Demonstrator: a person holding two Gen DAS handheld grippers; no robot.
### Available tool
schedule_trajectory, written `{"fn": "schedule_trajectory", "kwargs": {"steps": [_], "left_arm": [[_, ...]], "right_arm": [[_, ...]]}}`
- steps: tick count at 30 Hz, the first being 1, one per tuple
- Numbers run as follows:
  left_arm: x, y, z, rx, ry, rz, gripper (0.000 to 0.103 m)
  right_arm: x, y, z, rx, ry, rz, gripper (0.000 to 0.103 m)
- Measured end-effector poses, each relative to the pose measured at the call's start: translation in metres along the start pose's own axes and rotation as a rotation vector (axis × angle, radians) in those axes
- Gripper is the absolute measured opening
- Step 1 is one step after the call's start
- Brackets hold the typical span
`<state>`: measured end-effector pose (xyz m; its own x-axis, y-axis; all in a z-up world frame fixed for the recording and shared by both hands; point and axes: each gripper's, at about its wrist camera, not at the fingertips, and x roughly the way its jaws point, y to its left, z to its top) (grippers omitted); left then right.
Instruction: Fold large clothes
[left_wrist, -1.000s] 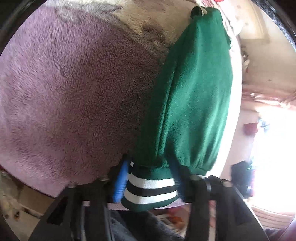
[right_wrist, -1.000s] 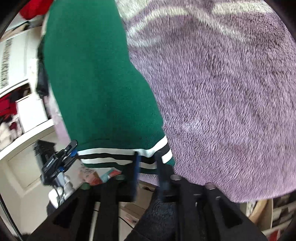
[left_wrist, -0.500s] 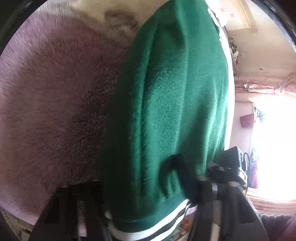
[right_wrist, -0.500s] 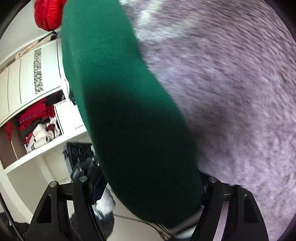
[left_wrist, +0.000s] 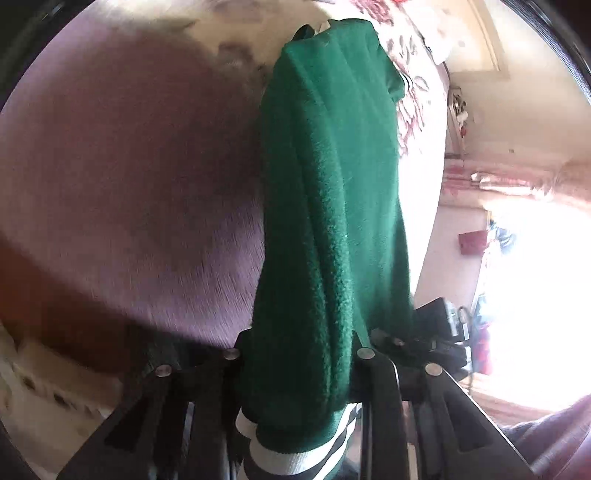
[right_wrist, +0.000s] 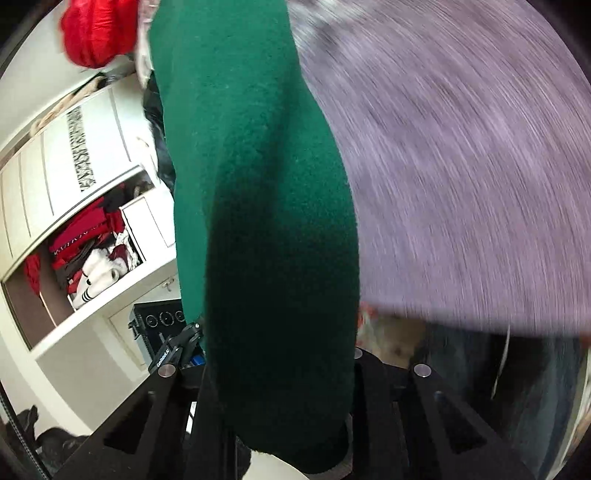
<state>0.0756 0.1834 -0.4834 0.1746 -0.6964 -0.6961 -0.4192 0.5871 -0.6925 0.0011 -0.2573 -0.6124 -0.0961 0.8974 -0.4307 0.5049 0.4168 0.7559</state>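
The green sweater (left_wrist: 332, 221) is seen draped lengthwise from its striped hem (left_wrist: 295, 454), at the near edge of the purple fleece blanket (left_wrist: 129, 166), away toward its collar end at the far side of the bed. In the left wrist view the hem end is bunched between the jaws of the left gripper (left_wrist: 299, 369); the jaws have just been closing and the cloth is pinched between them, so a grip on the sweater is read here. In the right wrist view the same garment (right_wrist: 258, 184) fills the gap of the right gripper (right_wrist: 280, 376); these jaws have likewise just been closing, with the fabric wedged between them and the pads hidden under the cloth, so a hold is judged likely. The hem appears raised clear of the blanket, while the far end is judged to rest on the bed, though contact there cannot be confirmed. The blanket in the right view is motion-blurred. Progress is judged as early to middle: the sweater is narrowed into a long strip, sleeves apparently tucked in, but no crosswise fold is visible. Remaining: the hem is to be carried toward the collar, laid down, released and smoothed. A wardrobe (right_wrist: 74, 184) with red clothing is noted behind.
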Motion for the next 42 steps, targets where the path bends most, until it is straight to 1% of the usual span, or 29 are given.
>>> {"fn": "schedule_trajectory", "kwargs": {"steps": [1, 3, 5, 6, 9, 10, 11, 12, 13, 15, 16, 18, 19, 20, 22, 24, 25, 27, 28, 29, 31, 32, 34, 37, 39, 40, 41, 42], "left_arm": [[-0.002, -0.007, -0.001, -0.002, 0.000, -0.008, 0.022], [-0.015, -0.022, 0.009, 0.029, -0.018, -0.038, 0.022], [-0.027, -0.046, 0.033, 0.089, -0.062, -0.087, 0.022], [-0.036, -0.050, 0.042, 0.109, -0.076, -0.113, 0.022], [-0.047, -0.090, 0.100, 0.211, -0.142, -0.172, 0.022], [-0.049, -0.097, 0.117, 0.244, -0.154, -0.168, 0.022], [-0.050, -0.111, 0.137, 0.290, -0.174, -0.157, 0.022], [-0.046, -0.123, 0.150, 0.320, -0.187, -0.150, 0.022], [-0.041, -0.136, 0.170, 0.352, -0.203, -0.136, 0.022], [-0.028, -0.151, 0.211, 0.377, -0.217, -0.128, 0.022], [-0.021, -0.154, 0.231, 0.365, -0.215, -0.130, 0.022], [-0.010, -0.143, 0.265, 0.342, -0.200, -0.126, 0.022], [0.003, -0.140, 0.285, 0.318, -0.182, -0.137, 0.022], [0.016, -0.144, 0.303, 0.301, -0.165, -0.128, 0.022], [0.044, -0.139, 0.335, 0.265, -0.128, -0.111, 0.022], [0.073, -0.140, 0.369, 0.235, -0.090, -0.069, 0.022], [0.086, -0.134, 0.381, 0.220, -0.063, -0.059, 0.022], [0.114, -0.125, 0.402, 0.197, -0.006, -0.029, 0.023], [0.126, -0.121, 0.410, 0.178, 0.024, -0.021, 0.023], [0.136, -0.117, 0.419, 0.145, 0.059, -0.020, 0.023], [0.139, -0.118, 0.424, 0.095, 0.104, -0.027, 0.023], [0.135, -0.123, 0.423, 0.094, 0.113, -0.033, 0.024], [0.120, -0.137, 0.417, 0.116, 0.113, -0.046, 0.024], [0.101, -0.160, 0.412, 0.150, 0.114, -0.068, 0.026], [0.094, -0.171, 0.415, 0.163, 0.131, -0.087, 0.029], [0.092, -0.175, 0.416, 0.172, 0.136, -0.110, 0.031], [0.092, -0.178, 0.418, 0.177, 0.138, -0.114, 0.033], [0.093, -0.179, 0.419, 0.177, 0.145, -0.121, 0.034]], "right_arm": [[-0.005, 0.002, -0.014, 0.006, 0.008, 0.000, 0.020], [-0.018, 0.016, -0.025, -0.007, 0.002, 0.022, 0.020], [-0.037, 0.037, -0.019, -0.073, -0.017, 0.027, 0.020], [-0.046, 0.056, -0.011, -0.107, -0.040, 0.044, 0.020], [-0.072, 0.099, 0.023, -0.174, -0.099, 0.096, 0.019], [-0.081, 0.115, 0.038, -0.196, -0.121, 0.115, 0.019], [-0.088, 0.133, 0.057, -0.220, -0.146, 0.117, 0.019], [-0.095, 0.150, 0.072, -0.252, -0.164, 0.114, 0.019], [-0.100, 0.161, 0.087, -0.269, -0.180, 0.110, 0.019], [-0.105, 0.188, 0.125, -0.297, -0.206, 0.104, 0.019], [-0.109, 0.194, 0.148, -0.287, -0.214, 0.107, 0.019], [-0.112, 0.208, 0.196, -0.268, -0.223, 0.099, 0.019], [-0.110, 0.211, 0.216, -0.248, -0.226, 0.100, 0.019], [-0.103, 0.222, 0.248, -0.223, -0.238, 0.097, 0.019], [-0.104, 0.222, 0.293, -0.199, -0.241, 0.074, 0.019], [-0.099, 0.214, 0.326, -0.171, -0.253, 0.044, 0.019], [-0.097, 0.208, 0.343, -0.149, -0.267, 0.026, 0.018], [-0.092, 0.191, 0.375, -0.095, -0.272, 0.023, 0.019], [-0.090, 0.180, 0.384, -0.055, -0.263, 0.034, 0.019], [-0.090, 0.168, 0.394, 0.006, -0.252, 0.063, 0.019], [-0.091, 0.157, 0.403, 0.105, -0.206, 0.138, 0.022], [-0.093, 0.158, 0.401, 0.116, -0.187, 0.158, 0.024], [-0.102, 0.168, 0.393, 0.089, -0.158, 0.185, 0.026], [-0.119, 0.188, 0.381, 0.050, -0.143, 0.266, 0.037], [-0.129, 0.196, 0.371, 0.070, -0.144, 0.349, 0.049], [-0.133, 0.197, 0.367, 0.075, -0.148, 0.375, 0.056], [-0.136, 0.200, 0.366, 0.074, -0.157, 0.395, 0.069], [-0.142, 0.202, 0.365, 0.078, -0.176, 0.403, 0.074]]}}
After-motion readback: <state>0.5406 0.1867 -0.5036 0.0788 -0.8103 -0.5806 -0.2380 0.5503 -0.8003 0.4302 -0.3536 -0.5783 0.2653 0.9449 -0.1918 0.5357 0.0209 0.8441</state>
